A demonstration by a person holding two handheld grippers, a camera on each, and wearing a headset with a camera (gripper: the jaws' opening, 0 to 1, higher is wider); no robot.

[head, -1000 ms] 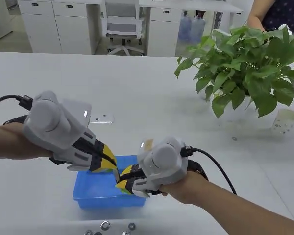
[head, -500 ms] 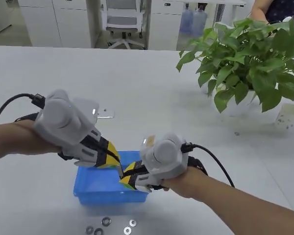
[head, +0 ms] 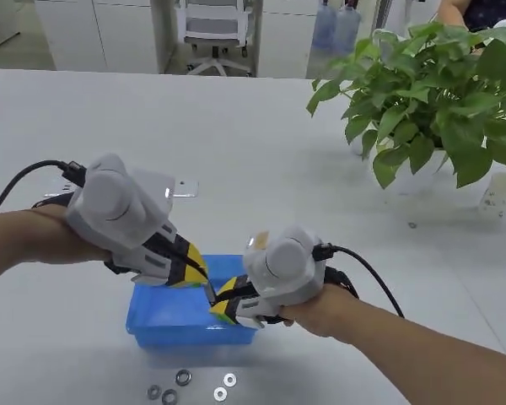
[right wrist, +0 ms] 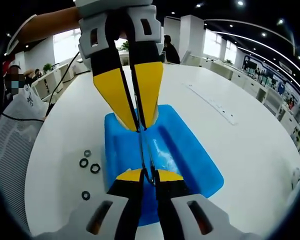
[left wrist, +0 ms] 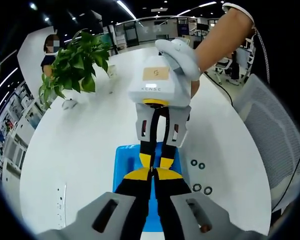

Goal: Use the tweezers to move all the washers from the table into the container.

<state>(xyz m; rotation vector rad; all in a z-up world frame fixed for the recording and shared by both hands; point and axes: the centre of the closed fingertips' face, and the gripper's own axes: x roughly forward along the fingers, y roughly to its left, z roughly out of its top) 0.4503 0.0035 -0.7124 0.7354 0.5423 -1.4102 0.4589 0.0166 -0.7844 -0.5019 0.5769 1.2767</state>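
Left gripper (head: pixel 201 278), right gripper (head: pixel 218 310) and tweezers (right wrist: pixel 146 155) between them block space over container (head: pixel 164 325). Washers (head: pixel 183 377) in front unobstructed. Plant (head: pixel 422 118) well behind-right.

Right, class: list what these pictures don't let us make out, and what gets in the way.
Tweezers, right gripper view: both ends sit inside the left tongs and right tongs, so the tip end is unclear.
Box floor, head view: partly covered by both tongs.
Washers, head view: tiny, near the bottom edge; exact count unsure.
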